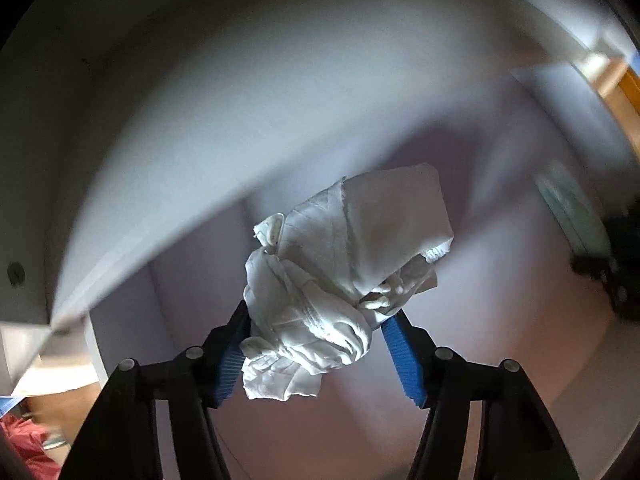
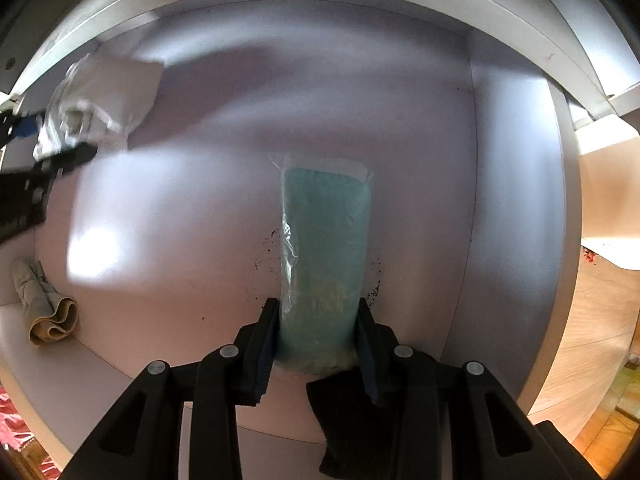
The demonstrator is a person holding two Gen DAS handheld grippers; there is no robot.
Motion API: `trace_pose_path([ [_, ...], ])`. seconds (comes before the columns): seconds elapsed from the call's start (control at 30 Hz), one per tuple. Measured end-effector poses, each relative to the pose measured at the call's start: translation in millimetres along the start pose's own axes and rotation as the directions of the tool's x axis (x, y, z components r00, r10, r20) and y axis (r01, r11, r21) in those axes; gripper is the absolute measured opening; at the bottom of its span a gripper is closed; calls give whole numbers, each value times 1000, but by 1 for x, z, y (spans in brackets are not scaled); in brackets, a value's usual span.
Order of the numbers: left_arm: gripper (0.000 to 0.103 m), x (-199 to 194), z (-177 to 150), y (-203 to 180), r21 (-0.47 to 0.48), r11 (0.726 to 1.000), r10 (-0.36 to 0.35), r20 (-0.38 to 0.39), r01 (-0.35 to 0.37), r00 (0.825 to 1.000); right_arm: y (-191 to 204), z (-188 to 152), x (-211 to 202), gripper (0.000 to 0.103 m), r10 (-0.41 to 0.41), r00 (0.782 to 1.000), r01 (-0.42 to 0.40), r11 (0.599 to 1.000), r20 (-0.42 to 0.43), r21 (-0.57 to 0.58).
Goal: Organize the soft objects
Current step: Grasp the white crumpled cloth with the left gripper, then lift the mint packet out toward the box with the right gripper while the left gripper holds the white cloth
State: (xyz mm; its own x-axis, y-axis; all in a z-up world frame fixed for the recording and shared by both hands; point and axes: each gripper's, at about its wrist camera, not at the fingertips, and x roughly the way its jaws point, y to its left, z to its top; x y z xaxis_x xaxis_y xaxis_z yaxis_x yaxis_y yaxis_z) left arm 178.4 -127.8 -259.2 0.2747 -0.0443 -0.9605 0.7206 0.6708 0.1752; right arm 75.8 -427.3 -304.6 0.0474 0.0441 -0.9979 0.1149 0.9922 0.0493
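Note:
A crumpled white cloth [image 1: 320, 280] sits between the blue pads of my left gripper [image 1: 318, 314], which is shut on it inside a white drawer [image 1: 500, 320]. The right wrist view shows the same white cloth [image 2: 108, 88] and left gripper [image 2: 56, 136] near the drawer's far left corner. My right gripper [image 2: 317, 320] points down and is shut on a teal towel in a clear plastic bag [image 2: 326, 240]. The bag stretches away along the drawer floor [image 2: 180, 200].
A rolled beige cloth [image 2: 48, 312] lies at the drawer's left side. A dark cloth [image 2: 348, 420] sits under my right gripper. The drawer wall [image 2: 516, 200] stands to the right, with wooden floor [image 2: 600, 340] beyond it. Red patterned fabric [image 2: 12, 420] shows at lower left.

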Motion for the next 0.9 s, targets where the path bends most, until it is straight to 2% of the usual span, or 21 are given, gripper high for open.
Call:
trace_pose_path([
  [0.1, 65, -4, -16, -16, 38, 999, -7, -52, 9, 999, -1, 0, -1, 36, 3, 1000, -3, 1000, 0, 4],
  [0.2, 68, -10, -25, -25, 7, 999, -50, -90, 51, 995, 0, -1, 0, 36, -3, 1000, 3, 1000, -1, -3],
  [0.27, 72, -14, -24, -27, -7, 998, -64, -86, 63, 994, 0, 1, -1, 36, -2, 1000, 2, 1000, -2, -1],
  [0.37, 81, -18, -20, -32, 25, 1000, -18, -57, 19, 998, 5, 3, 0, 36, -3, 1000, 2, 1000, -2, -2],
  [0.43, 81, -17, -13, -34, 48, 999, 10, -42, -8, 999, 6, 3, 1, 35, 0, 1000, 0, 1000, -2, 1],
  [0.5, 80, -14, -8, -33, 24, 1000, -2, -50, 3, 999, 3, 3, 1, 33, 9, 1000, -8, 1000, -7, 7],
  [0.57, 67, -9, -6, -29, -18, 999, -41, -74, 40, 996, -1, 2, 2, 31, 36, 999, -36, 999, -15, 26],
  [0.7, 64, -5, -4, -23, -63, 996, -65, -88, 60, 994, -9, 2, -3, 29, 113, 993, -110, 989, -22, 93],
  [0.77, 62, -10, -13, -24, -73, 995, -69, -94, 62, 993, -13, 1, -11, 29, 146, 989, -143, 982, -19, 125],
  [0.9, 62, -10, -2, -20, -105, 993, -63, -114, 51, 992, -17, -5, -24, 29, 179, 984, -175, 972, -9, 154],
])
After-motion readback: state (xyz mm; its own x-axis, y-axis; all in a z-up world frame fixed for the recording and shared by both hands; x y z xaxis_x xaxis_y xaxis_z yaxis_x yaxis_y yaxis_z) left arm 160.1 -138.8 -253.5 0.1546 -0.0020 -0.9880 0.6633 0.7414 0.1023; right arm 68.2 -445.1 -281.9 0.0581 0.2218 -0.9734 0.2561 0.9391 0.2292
